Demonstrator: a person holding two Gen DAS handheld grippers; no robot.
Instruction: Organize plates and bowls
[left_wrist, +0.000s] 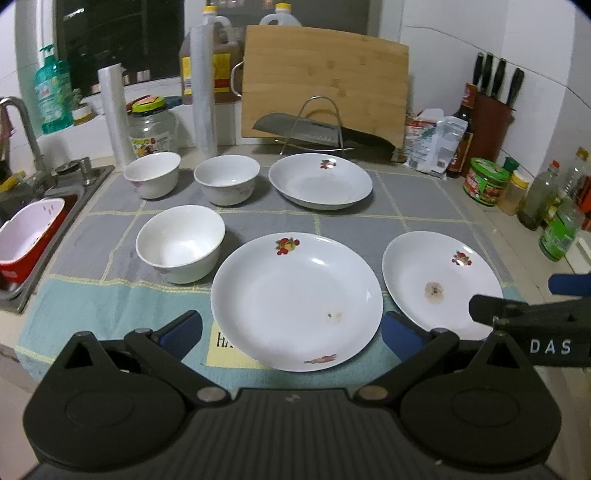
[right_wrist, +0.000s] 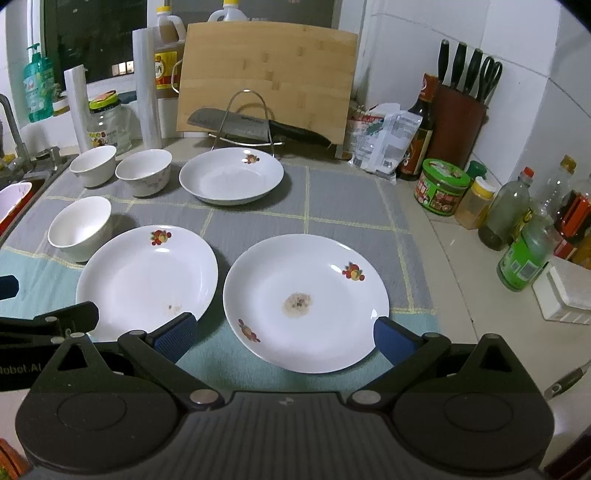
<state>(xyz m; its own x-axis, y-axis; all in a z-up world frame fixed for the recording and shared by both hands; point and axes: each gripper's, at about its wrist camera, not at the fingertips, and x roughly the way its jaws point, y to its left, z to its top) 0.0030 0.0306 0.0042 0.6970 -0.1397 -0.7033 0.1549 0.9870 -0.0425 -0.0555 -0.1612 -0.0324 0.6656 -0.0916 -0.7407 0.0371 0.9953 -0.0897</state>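
Observation:
Three white plates with fruit prints lie on a checked cloth (left_wrist: 410, 199): a near-left plate (left_wrist: 295, 302) (right_wrist: 147, 280), a near-right plate (left_wrist: 441, 277) (right_wrist: 306, 301) with a brown stain, and a far plate (left_wrist: 320, 181) (right_wrist: 231, 175). Three white bowls stand to the left: a near bowl (left_wrist: 180, 243) (right_wrist: 79, 227) and two far bowls (left_wrist: 152, 174) (left_wrist: 227, 179). My left gripper (left_wrist: 291, 332) is open above the near-left plate's front edge. My right gripper (right_wrist: 284, 332) is open over the near-right plate's front edge. Neither holds anything.
A sink (left_wrist: 33, 229) with a red-and-white basin lies left. At the back stand a cutting board (left_wrist: 325, 81), a cleaver on a wire rack (left_wrist: 317, 129), oil jugs and a jar. Bottles (right_wrist: 517, 218), a green tub and a knife block (right_wrist: 461, 122) crowd the right.

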